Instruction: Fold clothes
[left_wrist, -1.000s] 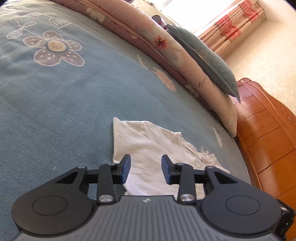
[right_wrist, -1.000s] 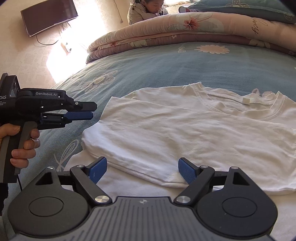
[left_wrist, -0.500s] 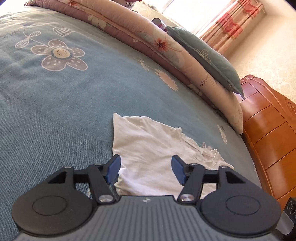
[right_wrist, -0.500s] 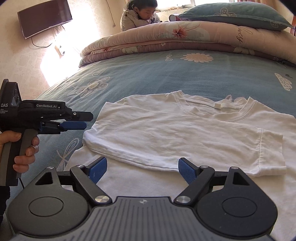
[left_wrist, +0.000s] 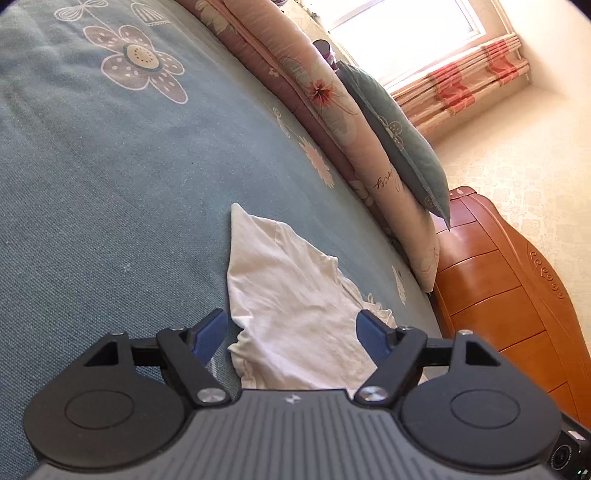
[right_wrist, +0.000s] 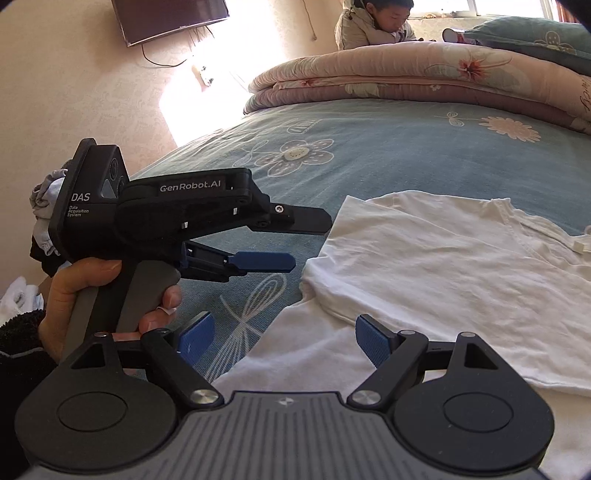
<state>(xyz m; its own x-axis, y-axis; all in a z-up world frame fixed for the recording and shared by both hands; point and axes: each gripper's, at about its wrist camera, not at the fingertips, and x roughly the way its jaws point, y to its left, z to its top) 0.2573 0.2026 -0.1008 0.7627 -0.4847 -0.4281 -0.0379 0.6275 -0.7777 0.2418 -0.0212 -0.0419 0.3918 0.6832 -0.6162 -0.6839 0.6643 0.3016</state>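
On the blue flowered bedsheet (left_wrist: 110, 206), the white cotton T-shirt (right_wrist: 443, 273) lies free; the left gripper (left_wrist: 291, 332) is opening, empty, and the right gripper (right_wrist: 284, 339) gapes empty.

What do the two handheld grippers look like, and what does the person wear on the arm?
Each gripper has a grey ribbed body, two round black discs and black linkage arms ending in blue pads. The left gripper is pistol-shaped, with a grey handle and white lettering "GenRobot.AI" and "DAS". The right gripper shows a small white logo. The hand comes from a dark fuzzy sleeve.
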